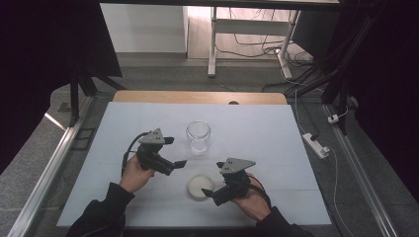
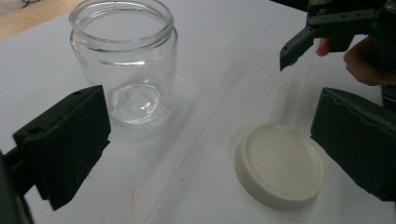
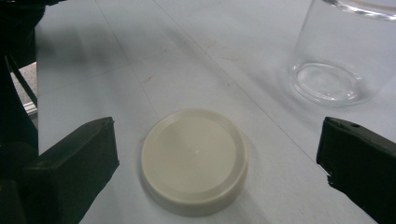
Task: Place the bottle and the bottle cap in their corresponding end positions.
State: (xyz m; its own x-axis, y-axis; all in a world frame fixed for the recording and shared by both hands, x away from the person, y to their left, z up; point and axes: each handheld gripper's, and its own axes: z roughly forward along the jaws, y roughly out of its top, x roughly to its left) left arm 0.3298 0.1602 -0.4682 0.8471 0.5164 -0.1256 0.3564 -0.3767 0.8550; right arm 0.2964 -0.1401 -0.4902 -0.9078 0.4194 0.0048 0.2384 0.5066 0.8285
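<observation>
1. My right gripper (image 1: 209, 193) stands with its two black jaws spread wide and nothing between them. In the right gripper view they flank the round cream plastic lid (image 3: 194, 161) without touching it, placed so, I judge, for a grasp across its rim.
2. My left gripper (image 1: 177, 152) is likewise released and empty, jaws wide, pointing toward the clear, empty glass jar (image 2: 123, 65) and, I judge, ready to steady it.
3. The lid lies flat, top face up, on the white table sheet (image 1: 257, 133), just beside my right gripper.
4. The jar stands upright with its mouth open, near the lid but apart, between the two grippers and farther from me.
5. Judgement: capping has not begun; lid and jar are both untouched.
</observation>
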